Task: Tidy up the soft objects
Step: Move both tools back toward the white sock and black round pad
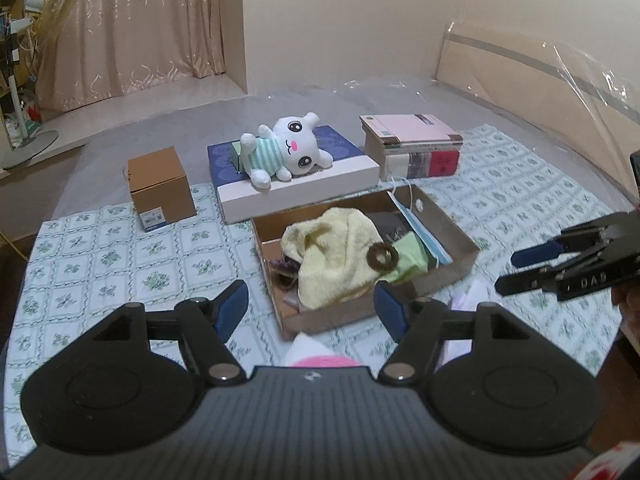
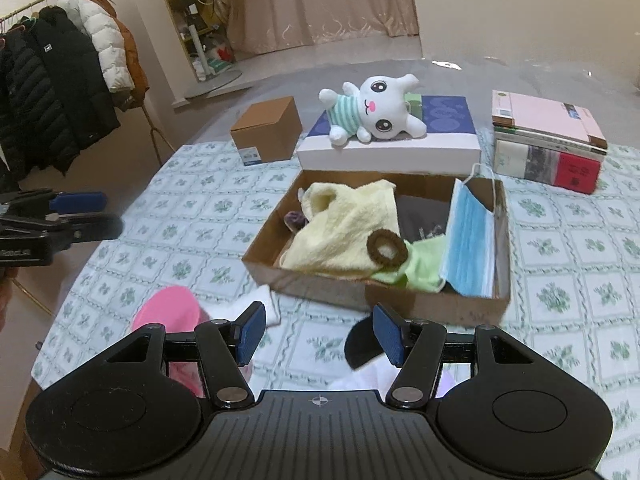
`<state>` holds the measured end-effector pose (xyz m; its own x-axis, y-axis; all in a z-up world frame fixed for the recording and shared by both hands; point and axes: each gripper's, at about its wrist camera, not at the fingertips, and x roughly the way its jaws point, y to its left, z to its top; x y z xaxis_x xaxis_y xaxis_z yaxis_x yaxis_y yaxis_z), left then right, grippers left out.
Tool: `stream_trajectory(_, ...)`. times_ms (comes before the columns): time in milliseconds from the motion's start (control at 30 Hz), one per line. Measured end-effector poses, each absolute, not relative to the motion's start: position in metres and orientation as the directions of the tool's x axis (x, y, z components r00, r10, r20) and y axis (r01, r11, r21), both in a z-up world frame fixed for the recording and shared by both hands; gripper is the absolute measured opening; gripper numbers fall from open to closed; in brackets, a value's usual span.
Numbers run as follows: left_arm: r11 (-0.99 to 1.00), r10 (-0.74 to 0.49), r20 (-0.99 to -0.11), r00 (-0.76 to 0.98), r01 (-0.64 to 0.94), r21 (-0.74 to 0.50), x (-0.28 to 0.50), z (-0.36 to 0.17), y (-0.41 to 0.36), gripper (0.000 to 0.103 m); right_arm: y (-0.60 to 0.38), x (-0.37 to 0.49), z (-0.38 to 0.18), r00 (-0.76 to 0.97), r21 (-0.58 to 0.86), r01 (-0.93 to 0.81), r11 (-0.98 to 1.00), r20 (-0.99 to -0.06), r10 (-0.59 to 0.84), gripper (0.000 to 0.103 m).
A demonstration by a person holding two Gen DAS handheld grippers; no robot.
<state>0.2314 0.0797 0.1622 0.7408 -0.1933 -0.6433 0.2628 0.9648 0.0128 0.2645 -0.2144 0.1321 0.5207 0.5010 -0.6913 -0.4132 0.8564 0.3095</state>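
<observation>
The open cardboard box (image 2: 276, 240) sits mid-table as the collecting bin — yellow towel (image 2: 344, 228), brown hair tie (image 2: 386, 249) and blue face mask (image 2: 470, 240) already inside. Both the left gripper (image 1: 312, 312) and right gripper (image 2: 318, 332) hover near the table's front edge, spread wide and holding nothing — a pink sock (image 2: 168, 312) lies just below.

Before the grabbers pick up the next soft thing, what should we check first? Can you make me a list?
1. Left gripper open and empty: ok.
2. Right gripper open and empty: ok.
3. Cardboard tray has room: cannot tell; yellow towel, brown ring, green cloth and blue face mask already fill much of it.
4. Soft things still outside the tray: not ok; pink item and white sock lie on the tablecloth, plush bunny lies on the blue box.
5. Grippers apart from each other: ok.
</observation>
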Motion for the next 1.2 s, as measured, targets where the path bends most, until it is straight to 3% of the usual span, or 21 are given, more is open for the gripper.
stream_trajectory(233, 0.956, -0.184, -0.660, 0.729, 0.287, 0.051, 0.208, 0.171, 0.081, 0.066, -0.230, 0.248, 0.136, 0.506, 0.328, -0.391, 0.860, -0.704, 0.498, 0.062)
stream_trajectory(467, 0.953, -0.186, -0.686, 0.703, 0.299, 0.047, 0.211, 0.171, 0.087, 0.069, -0.221, 0.252, 0.135, 0.454, 0.318, -0.415, 0.852, -0.740, 0.497, 0.086)
stream_trajectory(767, 0.958, -0.183, -0.721, 0.669, 0.287, 0.023, 0.248, 0.149, 0.106, 0.079, -0.190, 0.301, 0.105, 0.345, 0.323, -0.386, 0.864, -0.818, 0.460, 0.088)
stream_trajectory(1200, 0.963, -0.214, -0.760, 0.613, 0.263, -0.059, 0.324, 0.078, 0.141, 0.080, -0.144, 0.372, 0.021, 0.225, 0.250, -0.368, 0.896, -0.911, 0.346, 0.088)
